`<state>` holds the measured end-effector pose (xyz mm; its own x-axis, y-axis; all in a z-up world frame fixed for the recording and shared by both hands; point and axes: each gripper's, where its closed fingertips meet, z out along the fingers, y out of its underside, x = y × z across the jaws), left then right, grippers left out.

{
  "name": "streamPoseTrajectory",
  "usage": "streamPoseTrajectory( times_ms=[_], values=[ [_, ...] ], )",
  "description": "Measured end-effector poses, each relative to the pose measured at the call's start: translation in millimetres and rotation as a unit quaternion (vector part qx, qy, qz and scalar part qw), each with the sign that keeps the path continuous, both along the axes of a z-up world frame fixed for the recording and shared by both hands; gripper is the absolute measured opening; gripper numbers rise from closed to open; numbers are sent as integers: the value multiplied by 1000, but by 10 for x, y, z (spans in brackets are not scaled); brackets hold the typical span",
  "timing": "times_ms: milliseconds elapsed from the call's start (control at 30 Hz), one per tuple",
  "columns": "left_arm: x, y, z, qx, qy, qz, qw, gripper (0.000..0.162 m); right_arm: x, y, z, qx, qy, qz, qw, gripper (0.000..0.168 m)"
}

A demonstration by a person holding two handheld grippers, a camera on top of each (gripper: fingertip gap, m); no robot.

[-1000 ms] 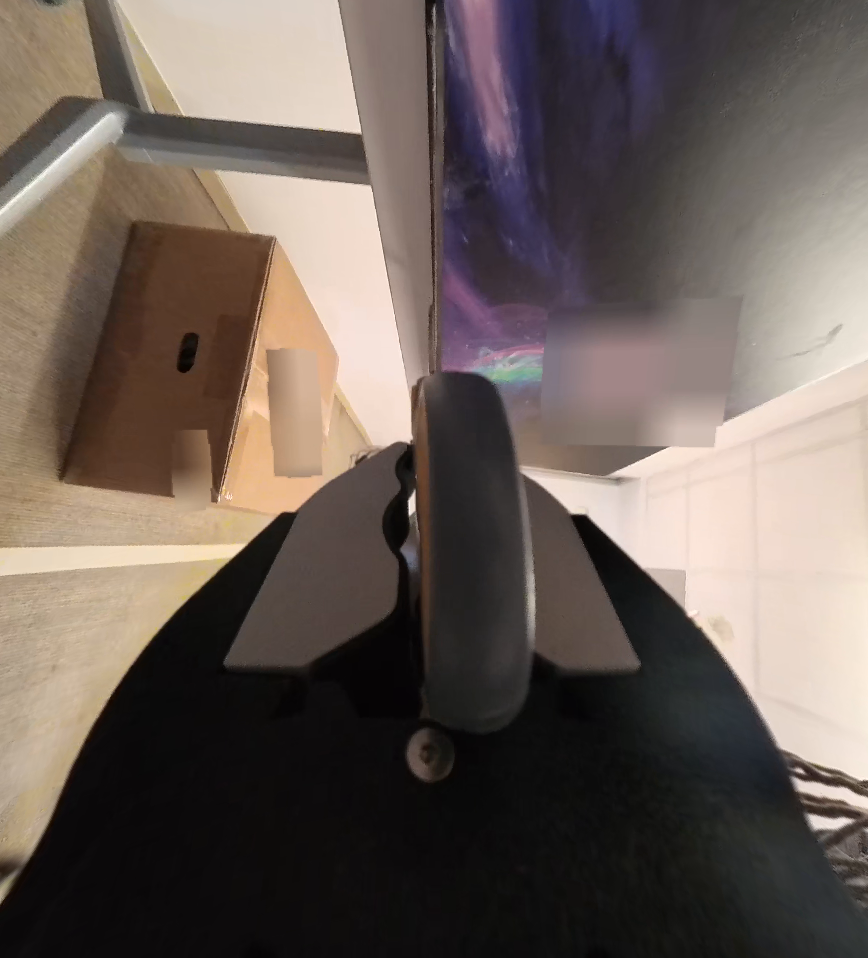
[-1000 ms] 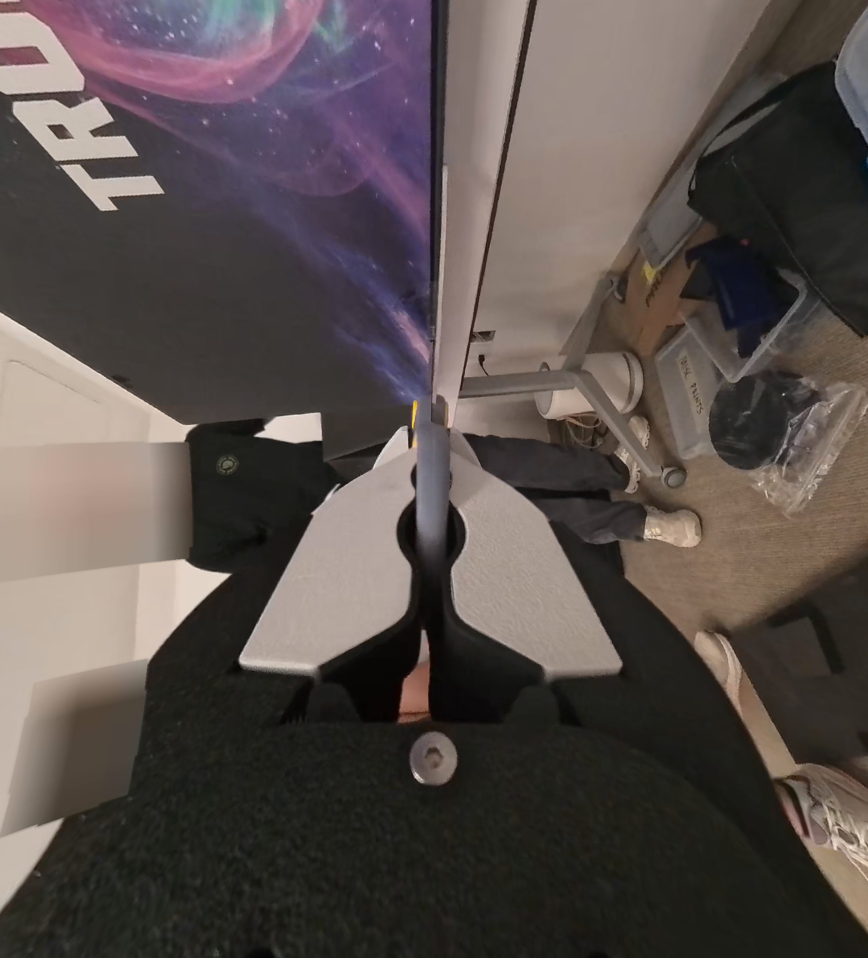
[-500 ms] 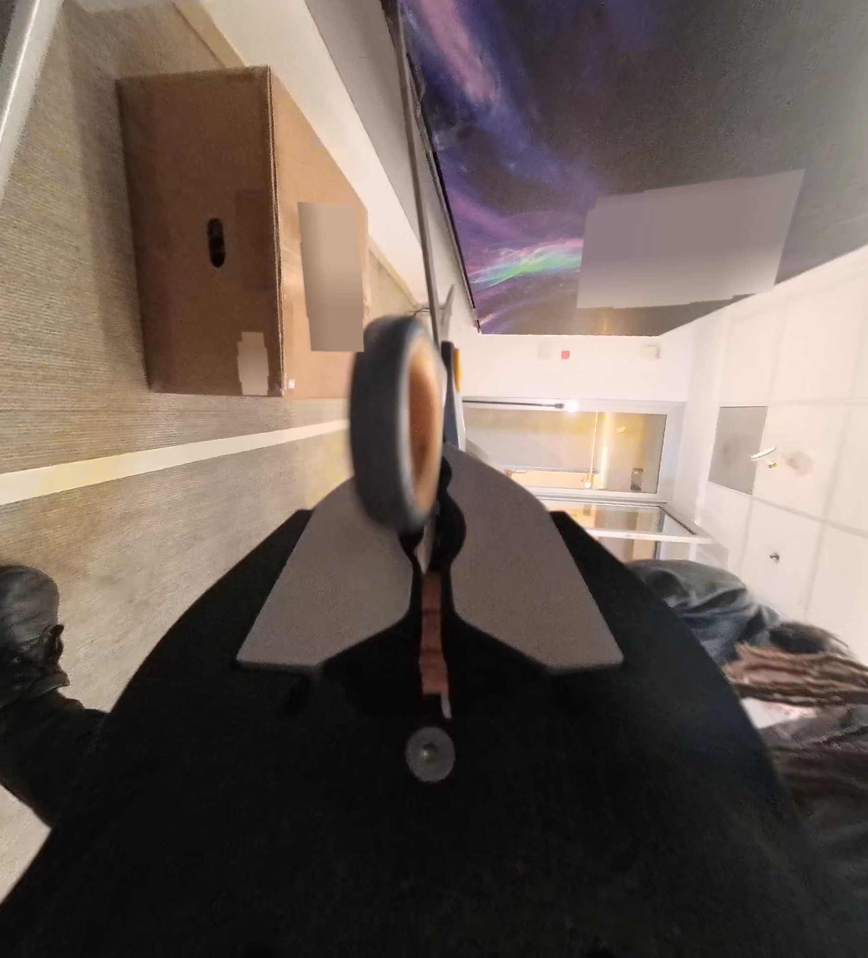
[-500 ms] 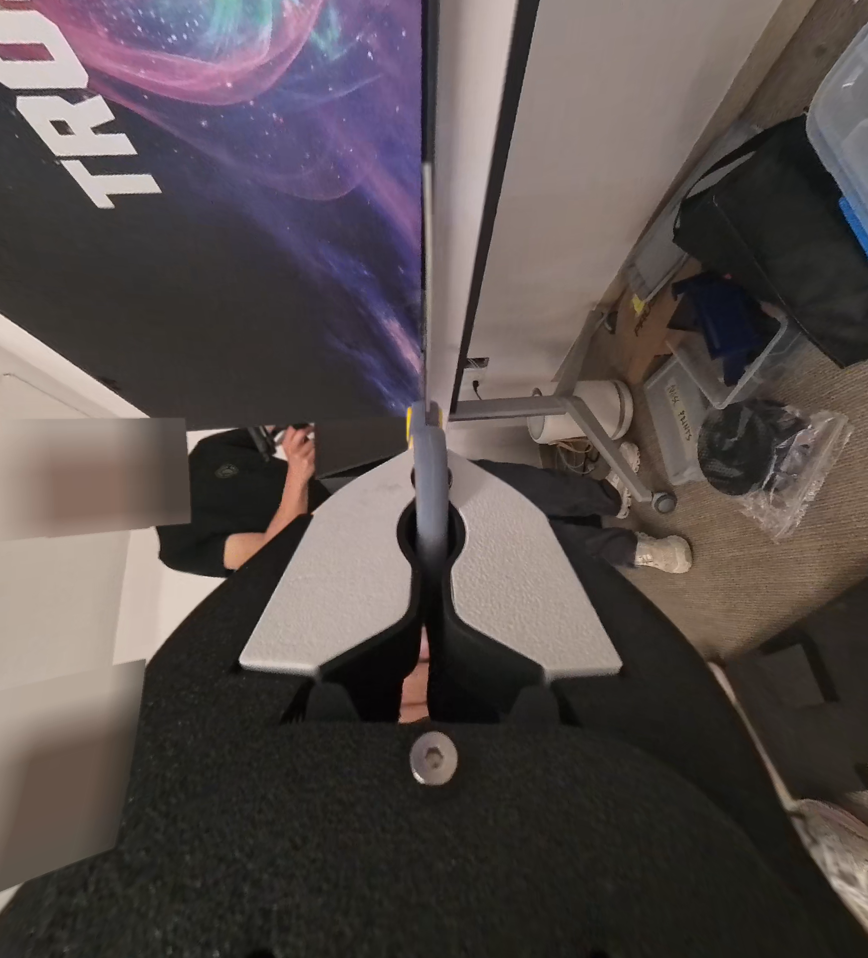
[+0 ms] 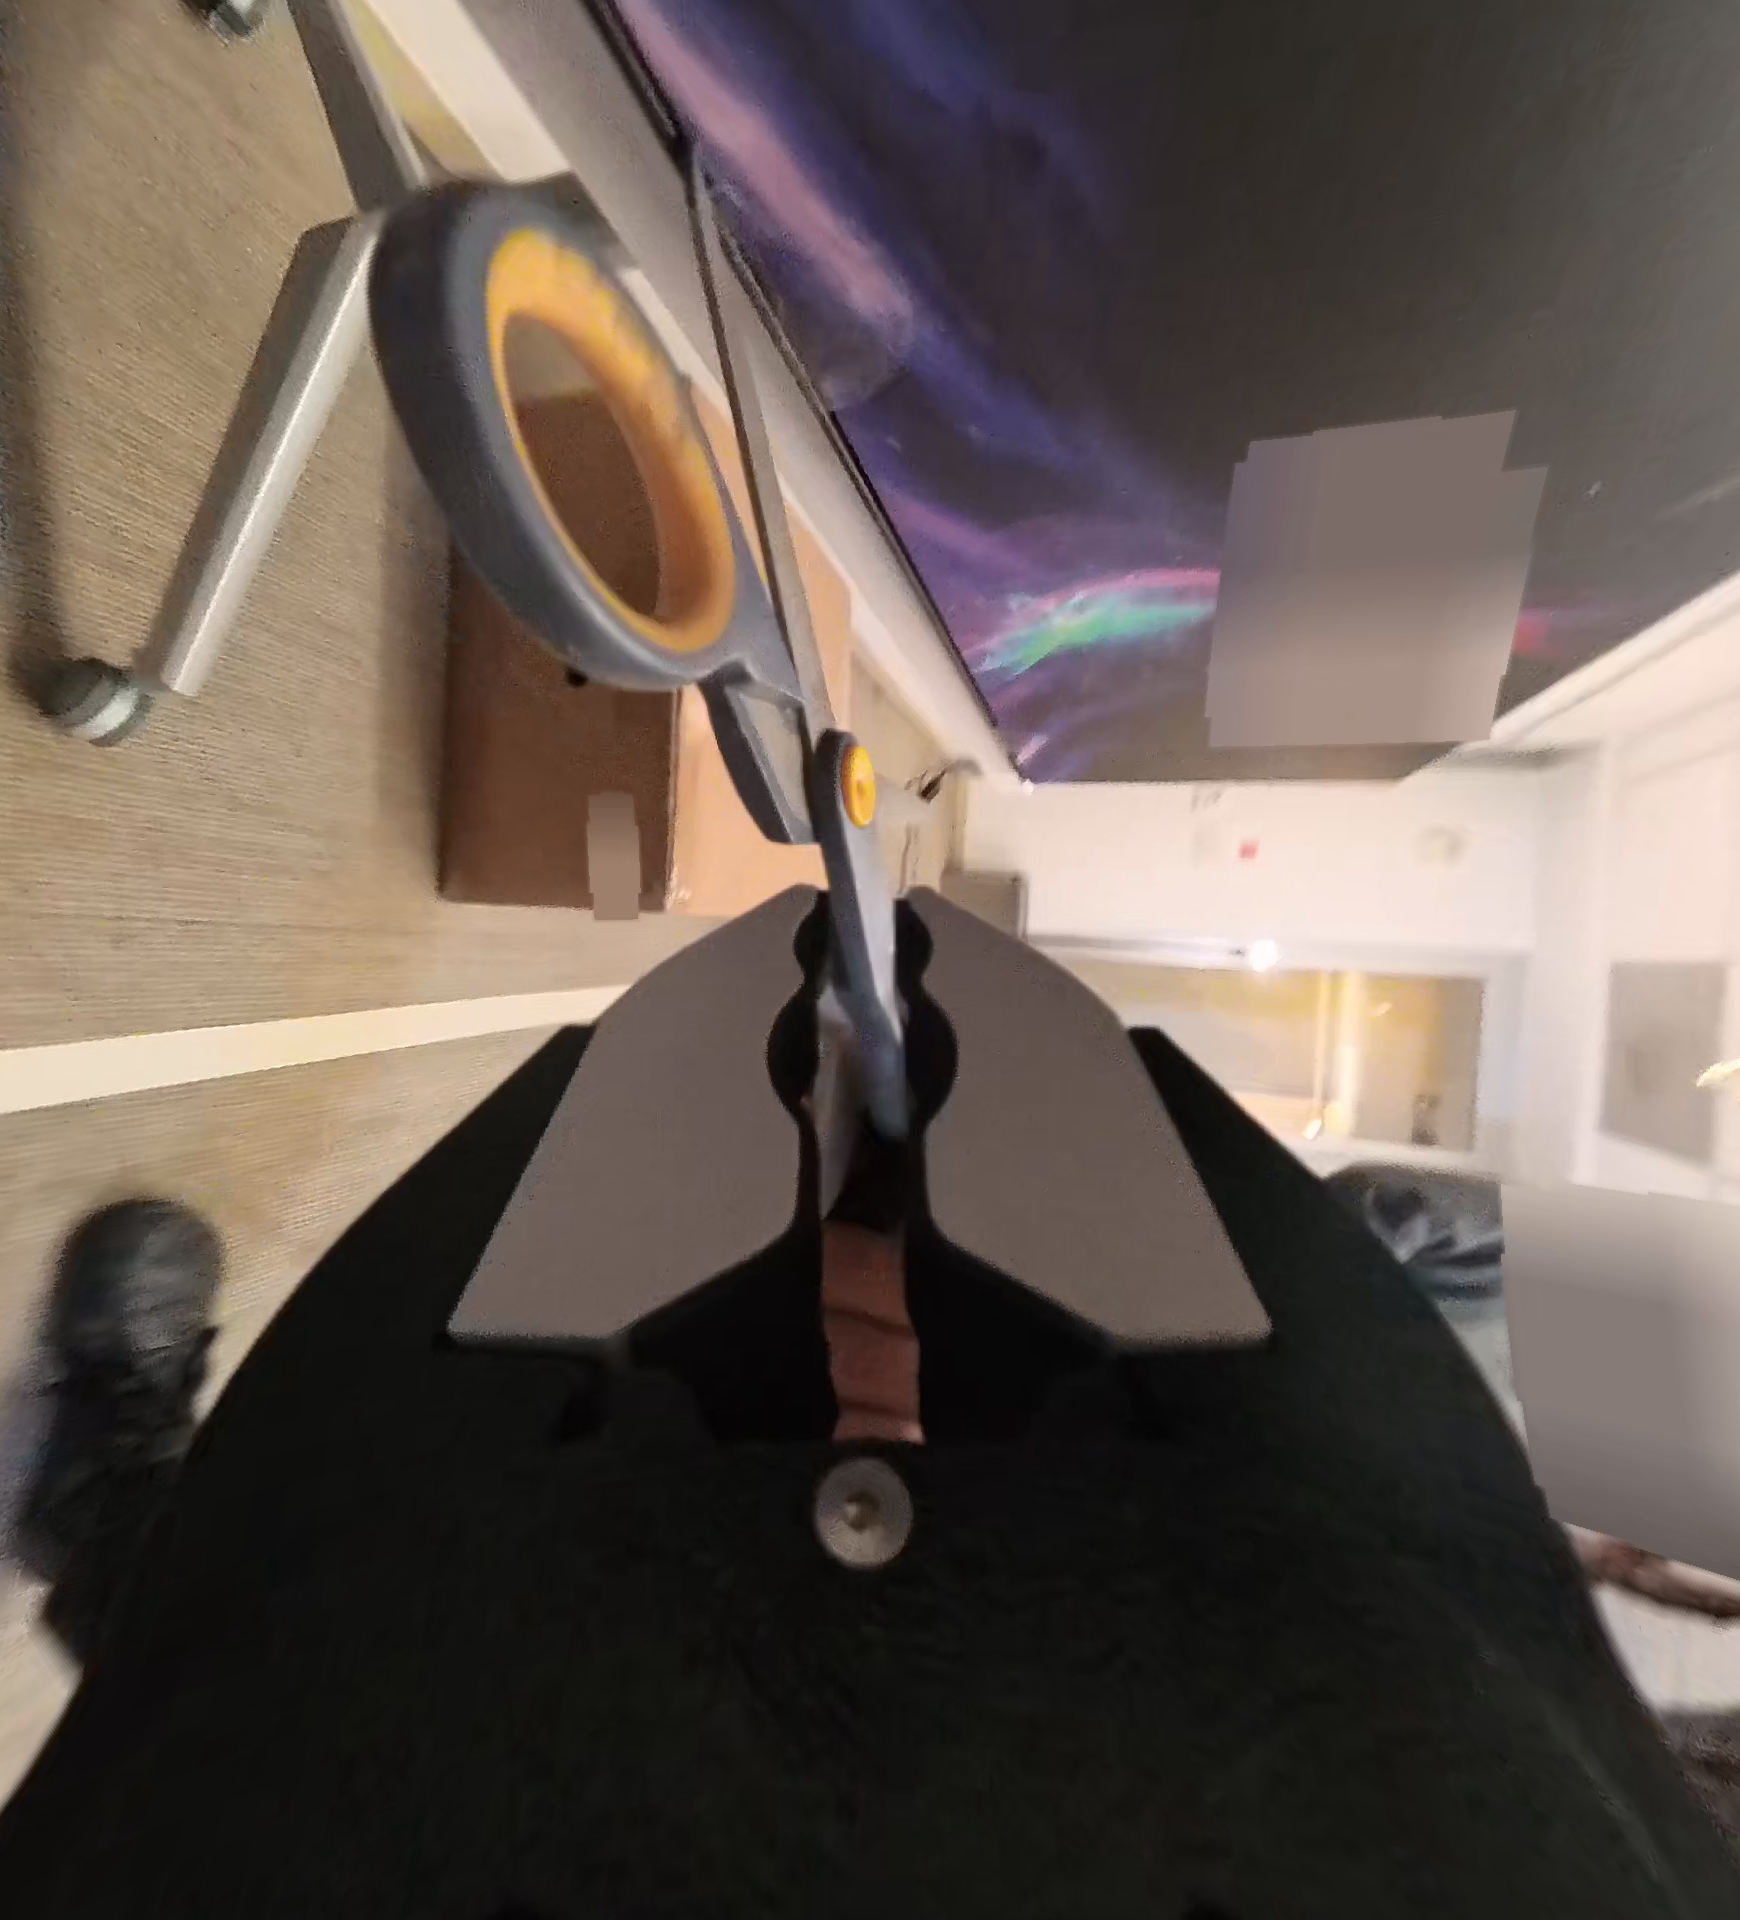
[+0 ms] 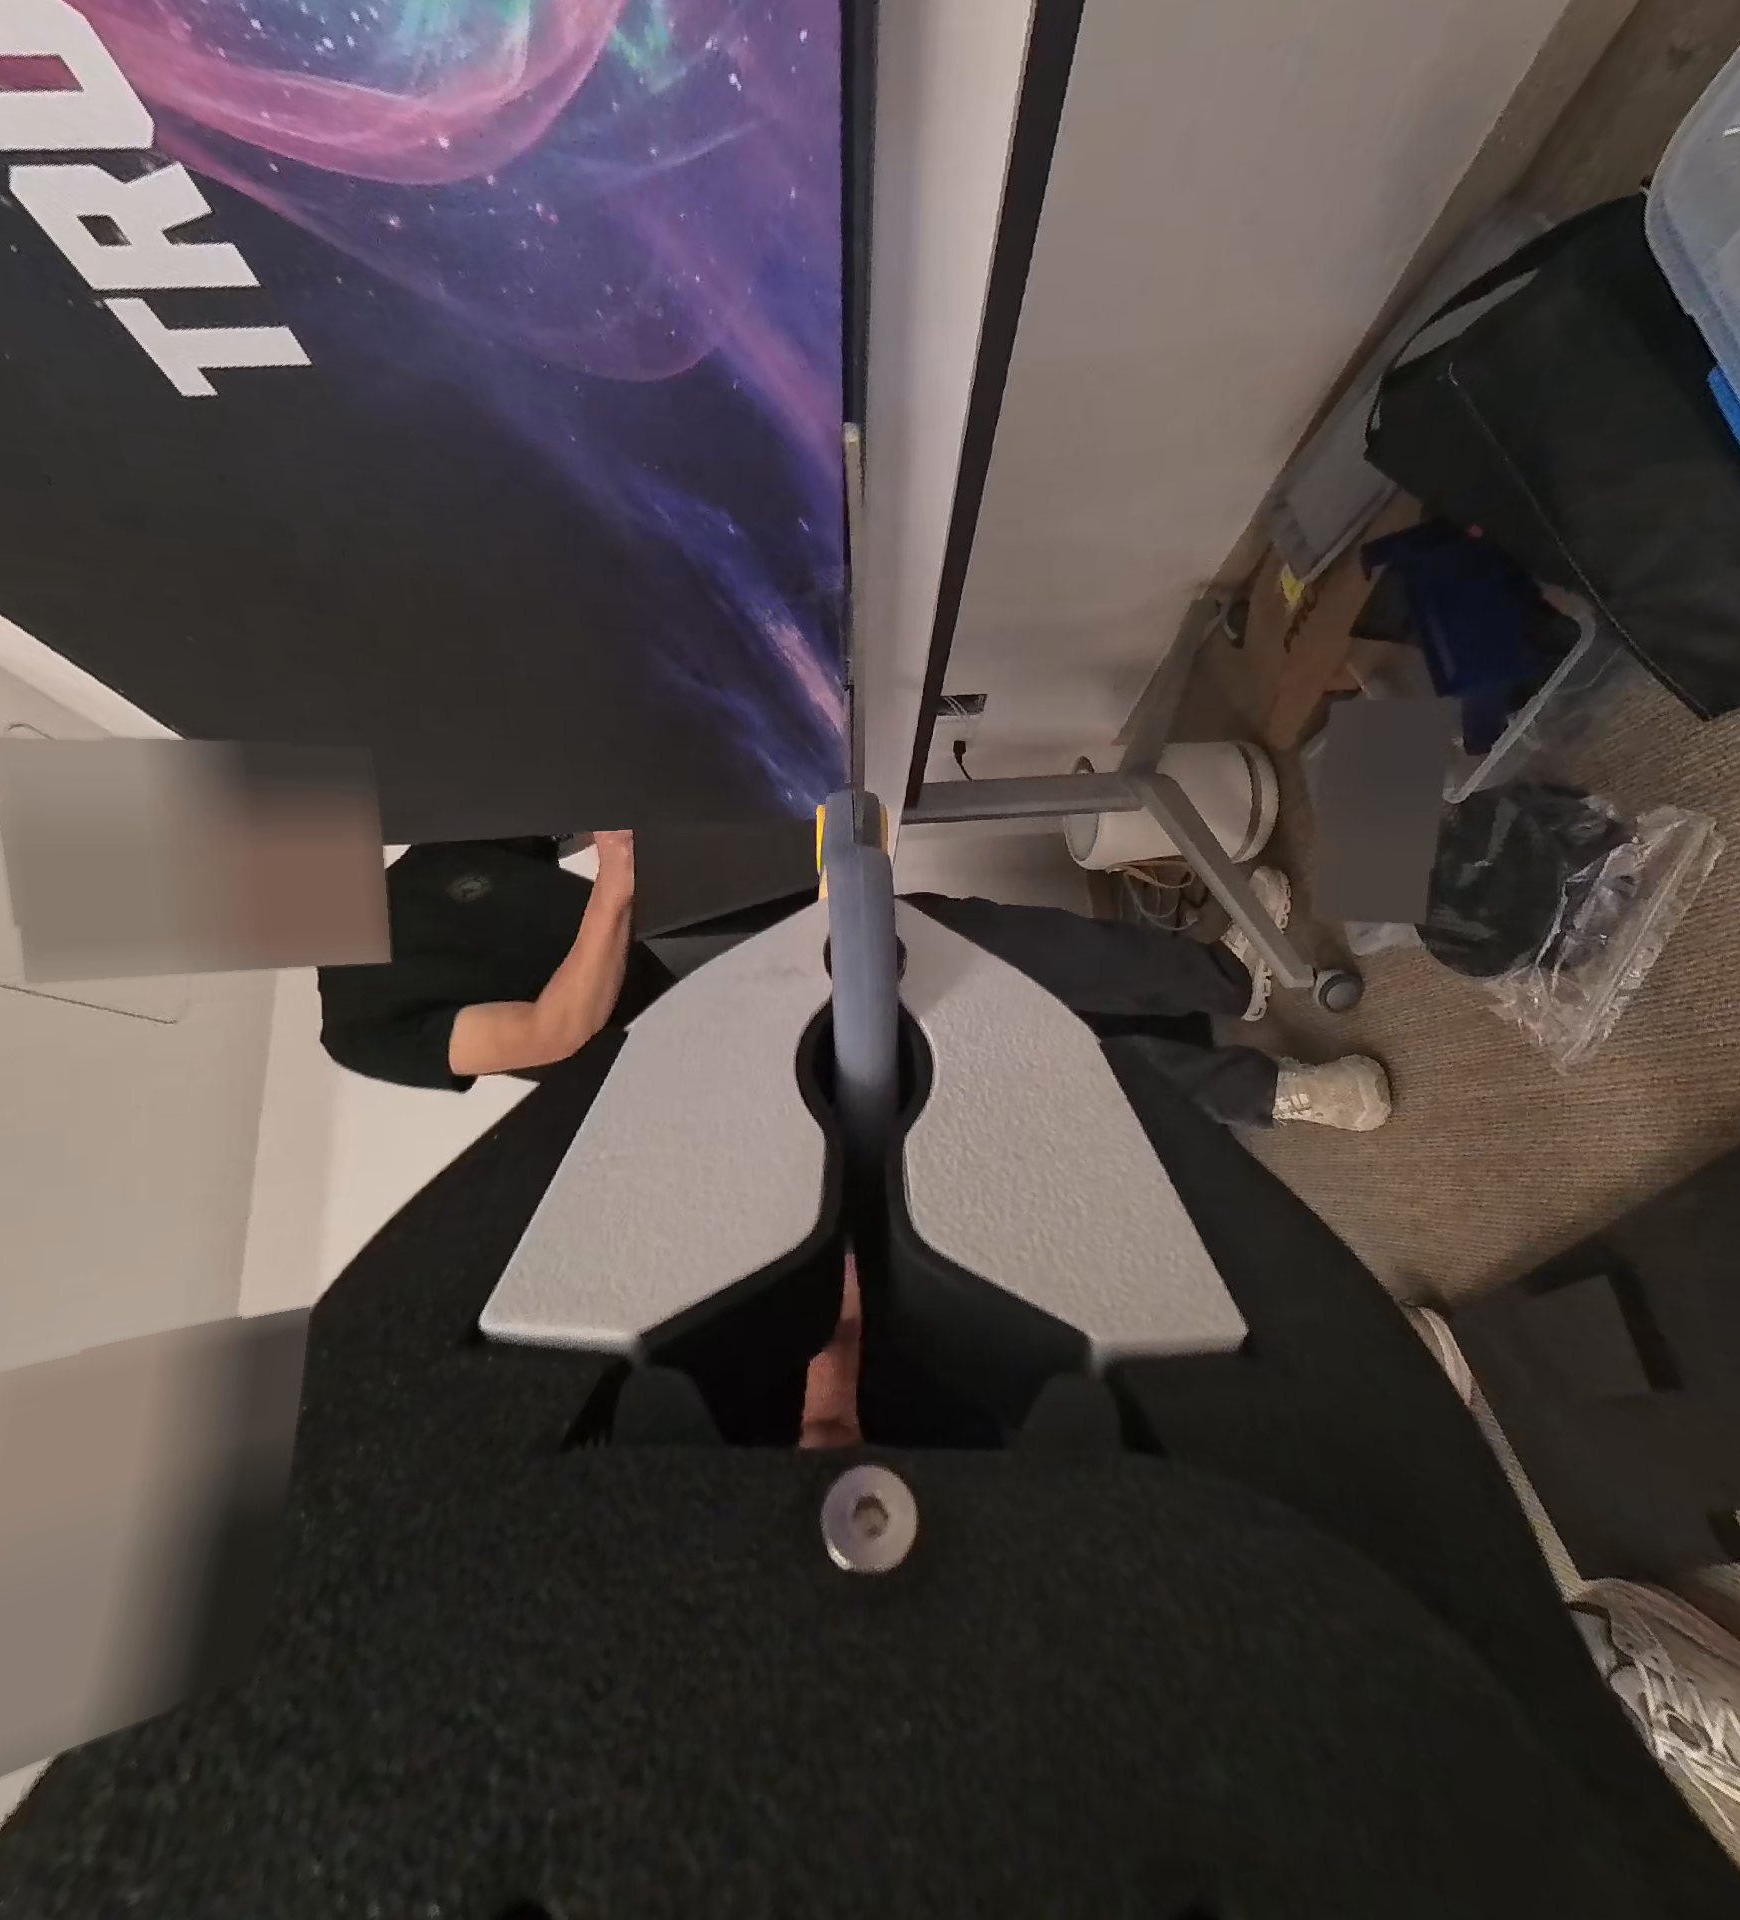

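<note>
My left gripper (image 5: 861, 914) is shut on the grey shank of a pair of scissors (image 5: 871, 997), just below their orange pivot (image 5: 858, 787). A grey handle loop with an orange lining (image 5: 450, 416) sticks out up and to the left, free. A thin blade (image 5: 731, 395) runs up along the edge of a dark poster with purple swirls (image 5: 1157, 312). My right gripper (image 6: 861, 914) is shut on a grey scissors handle (image 6: 861, 997) seen edge-on. Its blade (image 6: 852, 540) lies along the poster's edge (image 6: 481, 416).
A cardboard box (image 5: 544, 790), a metal stand leg (image 5: 253, 457) with a caster and a black shoe (image 5: 128, 1309) are on the carpet. A person in a black shirt (image 6: 471, 935) stands at the poster. Plastic bins (image 6: 1739, 260), a black bag (image 6: 1572, 468) and black foam (image 6: 1676, 1403) lie right. Tip to tip, the grippers are about 5 centimetres apart.
The left view has swung. The scissors loop, seen edge-on in the jaws before, now stands out up and left with its opening showing. The right gripper has barely moved; the person's arm has come up.
</note>
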<state>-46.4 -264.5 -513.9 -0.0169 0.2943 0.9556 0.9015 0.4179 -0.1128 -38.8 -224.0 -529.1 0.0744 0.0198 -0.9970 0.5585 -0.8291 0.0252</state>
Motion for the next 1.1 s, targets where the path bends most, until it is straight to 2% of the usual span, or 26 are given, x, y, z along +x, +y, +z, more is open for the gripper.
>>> streamPoseTrajectory(
  times_ms=[33, 167, 200, 333, 400, 500, 633, 800, 933, 1000, 1100],
  values=[
    [-15, 32, -33, -2, -15, 19, 1000, 19, 1, -3, 0, -1, 0, 0, 1000, 0],
    [-193, -11, -180, -50, -41, 86, 994, 43, 6, -10, 6, 2, 1, -1, 1000, 0],
    [-235, -61, -174, -62, -42, 111, 991, 41, 6, -11, 5, 4, 2, -1, 1000, 0],
    [-276, -121, -160, -89, -61, 167, 980, 8, 4, -7, -2, 0, 2, -3, 1000, 0],
    [-296, -118, -183, -72, -68, 179, 979, 4, -3, 1, 14, -2, 3, -5, 1000, 0],
    [-268, -79, -130, -6, -75, 173, 982, 9, -11, 12, 17, 1, 1, -4, 1000, 0],
    [-165, 6, -96, 31, -71, 176, 981, 21, -4, 2, -11, -10, -5, -5, 1000, 0],
    [-260, 100, -148, 20, -60, 163, 985, 31, 1, -6, -2, -3, -3, -5, 1000, 0],
    [-315, 95, -213, -29, -37, 156, 987, 23, 9, -19, 10, 5, -1, -5, 1000, 0],
    [-343, 64, -216, -23, -40, 169, 985, 17, 15, -28, 13, 4, 0, -6, 1000, 0],
    [-349, 59, -225, -8, -43, 179, 983, 16, 21, -35, 5, 2, 0, -7, 1000, 0]
  ],
)
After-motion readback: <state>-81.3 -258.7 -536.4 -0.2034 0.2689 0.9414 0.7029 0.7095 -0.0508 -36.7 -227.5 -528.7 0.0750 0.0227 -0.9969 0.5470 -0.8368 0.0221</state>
